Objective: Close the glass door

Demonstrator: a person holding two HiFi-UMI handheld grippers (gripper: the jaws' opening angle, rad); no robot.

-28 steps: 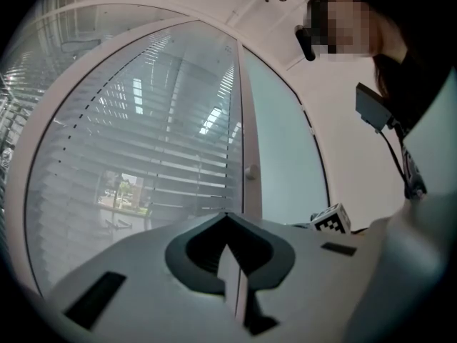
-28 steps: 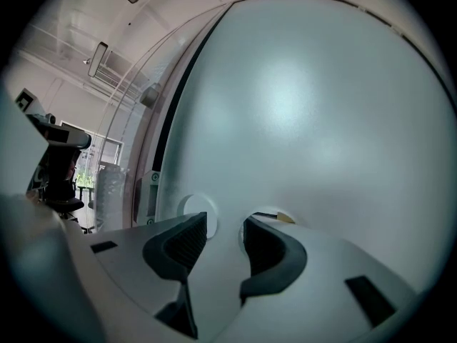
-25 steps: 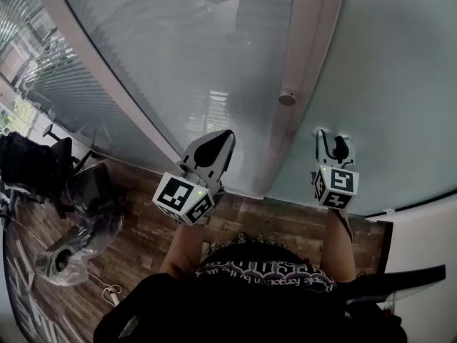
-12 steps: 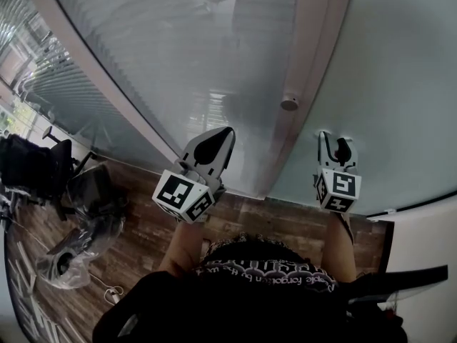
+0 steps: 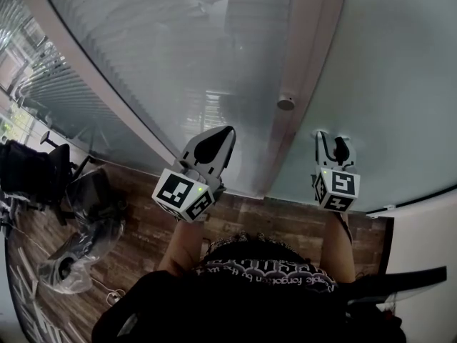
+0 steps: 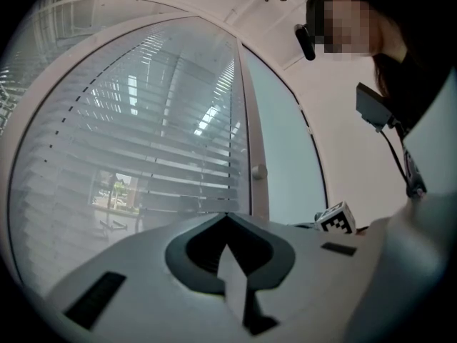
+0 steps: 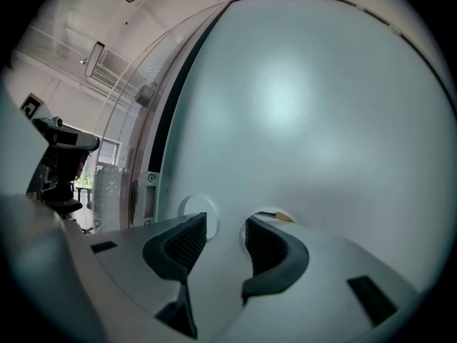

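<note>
The frosted glass door fills the right of the head view and nearly the whole right gripper view. Left of it runs a pale frame post carrying a small round knob, which the left gripper view also shows. My right gripper is open and close against the frosted pane, jaws a little apart with nothing between them. A latch plate shows on the door's edge. My left gripper is shut and empty, pointing at the glass wall with blinds.
Wooden floor lies below the glass. A black office chair and a clear plastic bag stand at the left. A white wall closes the right side. The person's body fills the bottom of the head view.
Hardly anything: the head view has shifted slightly, and both grippers hold nearly the same place before the glass.
</note>
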